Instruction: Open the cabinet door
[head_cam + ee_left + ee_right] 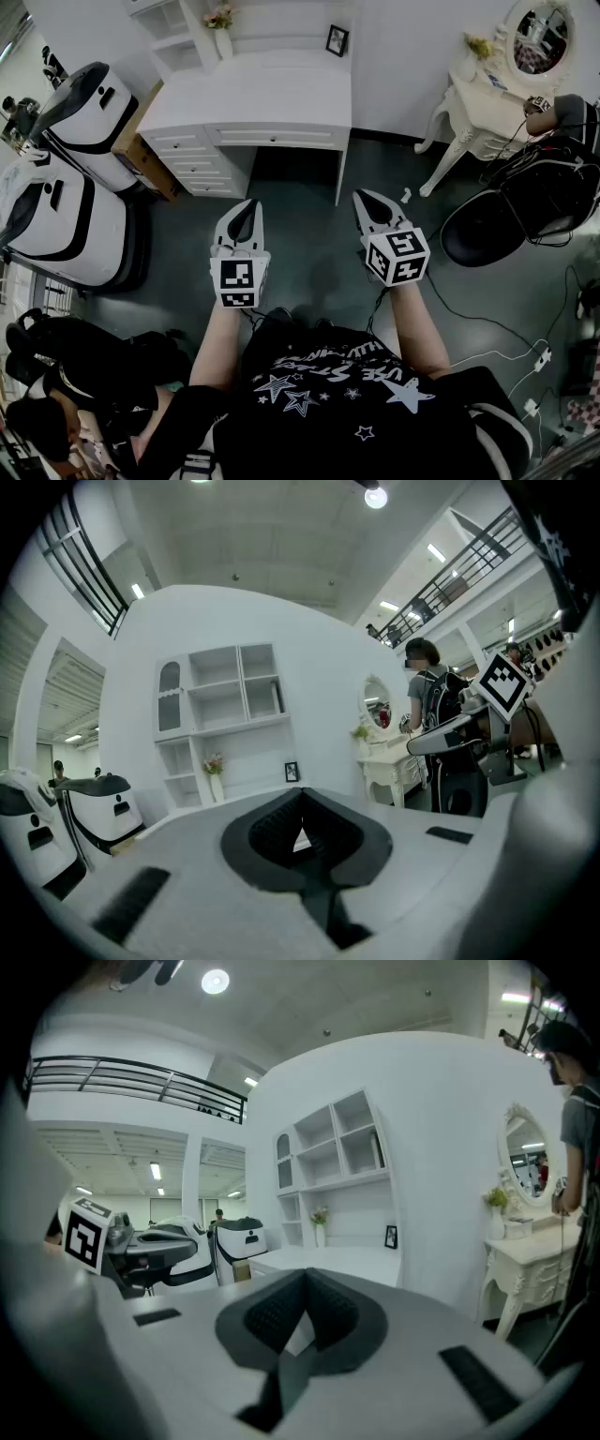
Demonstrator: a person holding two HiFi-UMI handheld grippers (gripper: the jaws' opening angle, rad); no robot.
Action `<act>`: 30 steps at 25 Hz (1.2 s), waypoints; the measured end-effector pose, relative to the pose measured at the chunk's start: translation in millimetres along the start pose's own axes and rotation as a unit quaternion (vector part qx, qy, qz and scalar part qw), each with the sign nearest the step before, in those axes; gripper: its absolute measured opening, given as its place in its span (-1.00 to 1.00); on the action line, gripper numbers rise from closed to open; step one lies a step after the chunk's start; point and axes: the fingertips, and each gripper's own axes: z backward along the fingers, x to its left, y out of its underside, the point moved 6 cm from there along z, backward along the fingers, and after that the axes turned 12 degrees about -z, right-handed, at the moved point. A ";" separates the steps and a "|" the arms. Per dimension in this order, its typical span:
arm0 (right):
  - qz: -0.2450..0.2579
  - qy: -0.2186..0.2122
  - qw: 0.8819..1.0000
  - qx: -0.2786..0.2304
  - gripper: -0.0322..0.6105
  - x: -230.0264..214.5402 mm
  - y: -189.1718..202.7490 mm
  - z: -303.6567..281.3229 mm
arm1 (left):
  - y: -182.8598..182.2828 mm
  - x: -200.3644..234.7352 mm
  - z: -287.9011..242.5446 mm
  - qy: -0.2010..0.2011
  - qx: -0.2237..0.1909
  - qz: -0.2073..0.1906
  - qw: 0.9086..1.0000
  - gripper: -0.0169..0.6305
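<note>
A white shelf unit [172,21] stands on the back of a white desk [253,101] against the far wall. Its upper left compartment has a small arched cabinet door [169,697], closed, which also shows in the right gripper view [283,1147]. My left gripper [246,208] and right gripper [367,199] hover side by side over the dark floor, a good way in front of the desk and pointing at it. The jaws of both meet at the tips [300,793] [305,1273] with nothing between them.
The desk has a stack of drawers [192,161] on its left side. Two white machines [66,178] stand at the left. At the right are a white dressing table with an oval mirror [542,37] and a black chair [525,202]. A person [427,700] stands by it.
</note>
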 end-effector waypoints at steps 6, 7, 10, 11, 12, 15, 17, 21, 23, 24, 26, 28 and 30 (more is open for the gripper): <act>0.005 -0.007 1.000 0.000 -0.89 -1.0 1.3 1.4 | 2.3 -6.4 3.7 -0.001 0.002 0.005 1.000 -0.92; 0.004 -0.010 1.000 0.002 -0.89 -1.7 1.2 1.0 | 2.7 -7.5 4.2 -0.001 0.006 0.007 1.000 -0.92; 0.003 -0.020 1.000 0.006 -0.89 -3.1 1.9 -2.1 | 4.1 -8.1 6.9 -0.006 0.011 0.015 1.000 -0.92; 0.001 -0.023 1.000 0.006 -0.89 -3.1 2.3 -4.9 | 5.2 -5.6 7.6 -0.012 0.009 0.019 1.000 -0.92; -0.004 -0.025 1.000 0.004 -0.89 -2.6 2.8 -8.8 | 6.8 -1.6 8.3 -0.020 0.006 0.024 0.999 -0.92; -0.025 -0.029 0.999 -0.002 -0.89 0.0 6.6 -24.3 | 14.8 13.2 10.0 -0.046 0.006 0.033 0.998 -0.92; -0.029 -0.031 0.999 -0.002 -0.88 1.5 8.8 -37.9 | 21.6 23.0 6.9 -0.049 0.006 0.036 0.998 -0.67; -0.020 -0.032 0.999 0.001 -0.88 5.0 4.2 -66.8 | 35.1 47.8 -11.1 -0.049 -0.005 0.052 0.997 -0.27; -0.017 -0.032 0.999 0.008 -0.88 5.0 1.7 -85.7 | 41.4 62.6 -25.7 -0.045 -0.021 0.067 0.997 0.08; -0.016 -0.031 0.999 0.013 -0.88 4.6 1.5 -96.7 | 45.1 70.1 -33.3 -0.042 -0.031 0.074 0.996 0.21; -0.011 -0.030 0.999 0.022 -0.88 4.0 3.3 -121.2 | 55.0 85.4 -46.8 -0.035 -0.051 0.087 0.994 0.38; -0.008 -0.027 0.999 0.030 -0.88 3.8 6.5 -149.7 | 69.8 101.8 -59.5 -0.035 -0.058 0.095 0.993 0.46; -0.007 -0.029 0.999 0.038 -0.88 3.3 8.3 -184.1 | 87.6 122.2 -76.1 -0.040 -0.051 0.099 0.993 0.50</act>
